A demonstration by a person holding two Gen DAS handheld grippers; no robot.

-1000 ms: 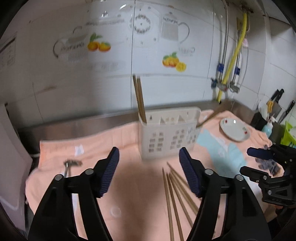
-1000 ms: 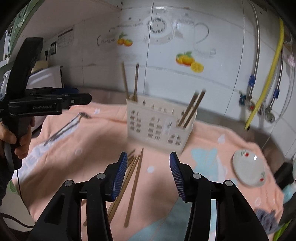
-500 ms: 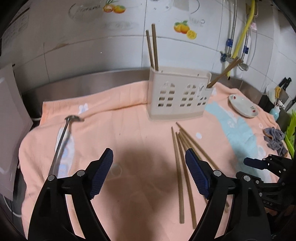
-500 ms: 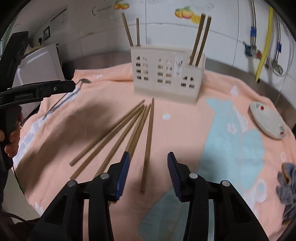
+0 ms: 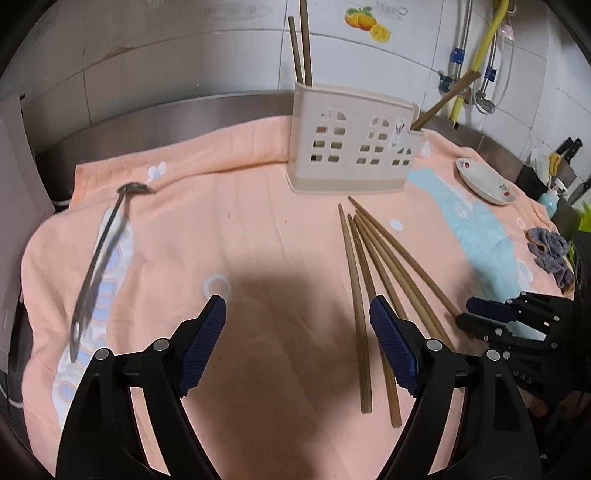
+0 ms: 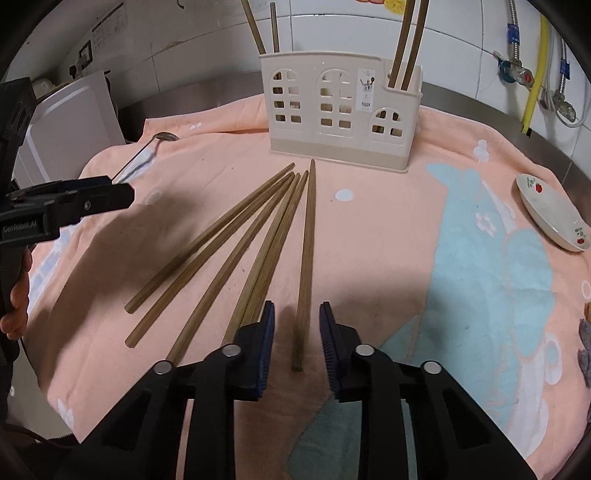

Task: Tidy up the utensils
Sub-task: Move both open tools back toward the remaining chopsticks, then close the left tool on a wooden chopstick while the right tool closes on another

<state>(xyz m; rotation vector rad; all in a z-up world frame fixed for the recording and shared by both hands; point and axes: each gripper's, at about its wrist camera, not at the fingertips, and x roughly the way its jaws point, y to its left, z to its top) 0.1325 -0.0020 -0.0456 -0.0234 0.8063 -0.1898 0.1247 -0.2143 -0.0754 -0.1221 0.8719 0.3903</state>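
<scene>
Right now the right gripper [image 6: 297, 334] sits low over the towel [image 6: 369, 229], jaws closing, with the butt end of the rightmost chopstick [image 6: 306, 258] between the pads; pads look just clear of it, not yet pinching. Left of that stick, five more loose chopsticks [image 6: 236, 240] lie fanned on the towel, tips converging toward the holder [image 6: 340, 110]. Left gripper [image 5: 297, 343] is spread wide over bare towel with nothing between the pads; its right pad [image 5: 393, 350] sits just beside the butt ends of the nearest sticks as seen in the left view. A hand [image 6: 16, 302] grips its handle at the left edge of the right view. Further out on the left, a metal ladle [image 5: 103, 258] lies flat on the towel, bowl end away from the camera. Holder stands upright near the back edge of the towel, well apart from both grippers: two sticks in its left end compartment [image 6: 264, 29], two leaning in the right end one [image 6: 410, 40]. Small dish [image 6: 550, 218] rests on the towel at right, grey rag [image 5: 550, 254] near it by the towel's edge. Tiled wall [image 5: 221, 55] behind, with a yellow hose [image 5: 480, 55] at right.
</scene>
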